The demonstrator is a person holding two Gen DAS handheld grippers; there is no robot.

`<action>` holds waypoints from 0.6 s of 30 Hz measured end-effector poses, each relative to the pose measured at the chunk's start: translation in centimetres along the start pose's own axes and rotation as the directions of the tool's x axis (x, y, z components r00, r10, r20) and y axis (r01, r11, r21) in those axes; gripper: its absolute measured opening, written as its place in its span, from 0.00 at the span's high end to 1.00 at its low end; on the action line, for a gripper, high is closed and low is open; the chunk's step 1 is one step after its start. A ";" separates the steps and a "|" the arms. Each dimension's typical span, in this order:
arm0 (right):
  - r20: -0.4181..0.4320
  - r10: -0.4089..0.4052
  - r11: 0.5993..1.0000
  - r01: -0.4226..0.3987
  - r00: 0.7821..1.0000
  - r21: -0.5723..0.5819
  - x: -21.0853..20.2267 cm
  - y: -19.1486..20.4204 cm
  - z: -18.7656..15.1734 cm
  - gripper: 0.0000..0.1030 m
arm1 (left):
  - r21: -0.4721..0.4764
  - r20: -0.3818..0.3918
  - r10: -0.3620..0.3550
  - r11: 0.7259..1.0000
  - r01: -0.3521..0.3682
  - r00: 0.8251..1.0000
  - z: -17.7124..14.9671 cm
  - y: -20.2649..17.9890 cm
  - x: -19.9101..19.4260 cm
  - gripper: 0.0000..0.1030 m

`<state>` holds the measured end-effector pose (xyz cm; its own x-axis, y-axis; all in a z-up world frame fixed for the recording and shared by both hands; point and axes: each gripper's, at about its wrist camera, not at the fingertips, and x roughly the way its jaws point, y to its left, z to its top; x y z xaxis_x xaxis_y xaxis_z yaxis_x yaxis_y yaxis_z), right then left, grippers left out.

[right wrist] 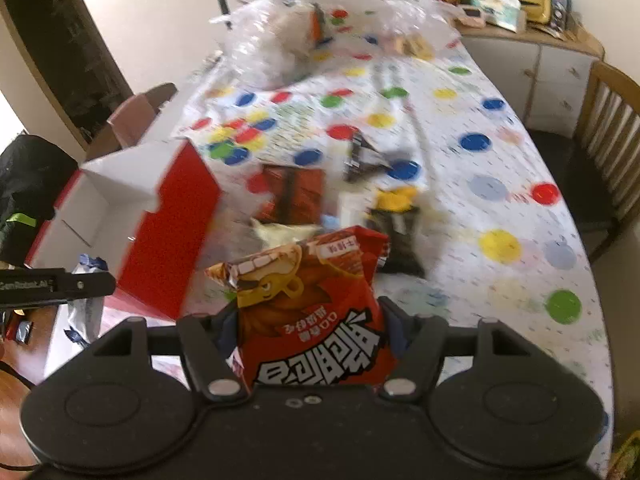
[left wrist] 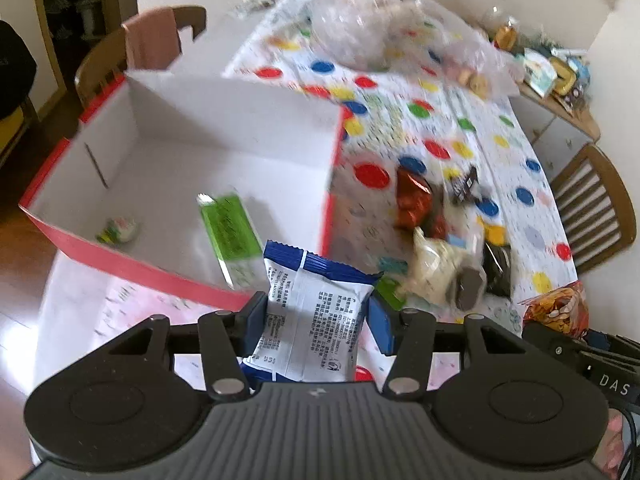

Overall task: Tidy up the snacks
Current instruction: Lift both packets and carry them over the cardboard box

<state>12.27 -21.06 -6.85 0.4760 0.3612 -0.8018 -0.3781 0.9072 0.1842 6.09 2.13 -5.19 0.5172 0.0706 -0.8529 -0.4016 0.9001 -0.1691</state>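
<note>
The left gripper (left wrist: 316, 312) has its fingers clenched on a blue and white snack packet (left wrist: 314, 320), raised above the near edge of a red box (left wrist: 132, 268) with a white inside; a green packet (left wrist: 228, 228) lies in the box at about twelve o'clock from the held packet; the right gripper (right wrist: 312, 320) grasps a red snack bag (right wrist: 316, 312) above the spotted tabletop (right wrist: 500, 152); a heap of loose snacks (right wrist: 340, 200) sits at twelve o'clock from it, the box at ten o'clock.
</note>
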 end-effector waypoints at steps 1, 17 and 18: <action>0.010 0.002 1.000 -0.002 1.000 -0.006 -0.1 1.0 0.3 0.35 | -0.001 0.008 0.001 1.000 -0.001 1.000 0.3 0.6 -0.3 0.49; 0.055 0.030 0.997 -0.026 0.998 -0.072 2.8 13.0 4.0 0.35 | -0.008 0.083 0.056 0.998 -0.055 0.995 5.7 9.6 -2.1 0.49; 0.053 0.031 0.997 -0.027 0.998 -0.074 3.1 13.6 4.2 0.35 | -0.004 0.082 0.058 0.998 -0.058 0.995 6.1 10.1 -2.0 0.49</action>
<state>11.94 -6.72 -4.52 0.5058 0.3998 -0.7644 -0.4487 0.8787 0.1627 5.58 13.66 -2.18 0.5535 0.1577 -0.8178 -0.4339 0.8928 -0.1215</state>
